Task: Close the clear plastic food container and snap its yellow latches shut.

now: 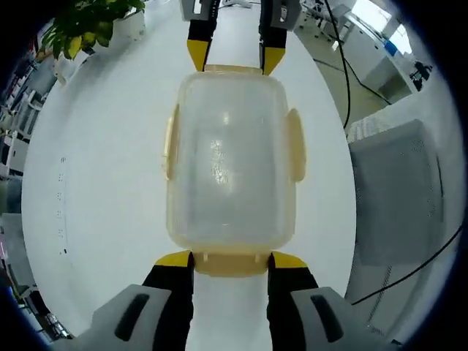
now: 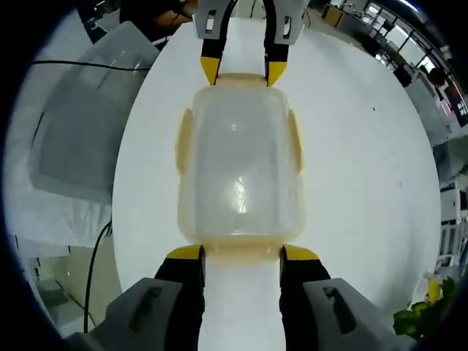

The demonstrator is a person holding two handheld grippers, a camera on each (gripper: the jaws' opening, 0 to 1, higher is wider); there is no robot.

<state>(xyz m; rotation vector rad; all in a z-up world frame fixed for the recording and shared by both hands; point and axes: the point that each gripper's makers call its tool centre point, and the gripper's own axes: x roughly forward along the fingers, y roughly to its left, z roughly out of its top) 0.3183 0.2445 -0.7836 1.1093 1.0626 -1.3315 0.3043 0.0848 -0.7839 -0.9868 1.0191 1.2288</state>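
A clear plastic container (image 1: 230, 157) with its lid on rests on the white table (image 1: 110, 161). Pale yellow latches sit on its long sides (image 1: 295, 145) and at both ends. My left gripper (image 1: 231, 258) stands open, its yellow tips flanking the near end latch (image 1: 230, 263). Facing it, my right gripper (image 1: 235, 57) straddles the far end latch (image 1: 232, 69). The right gripper view has the container (image 2: 240, 157) with my right gripper (image 2: 243, 254) open around its near latch (image 2: 241, 254), and the left gripper (image 2: 243, 71) at the opposite end. Whether the latches are snapped I cannot tell.
A leafy plant (image 1: 88, 25) stands at the table's far edge. A grey mesh seat (image 1: 398, 190) and a black cable (image 1: 344, 80) lie beyond the table's edge; both appear again as the seat (image 2: 80, 124) and cable (image 2: 91, 270). Desks line the room behind.
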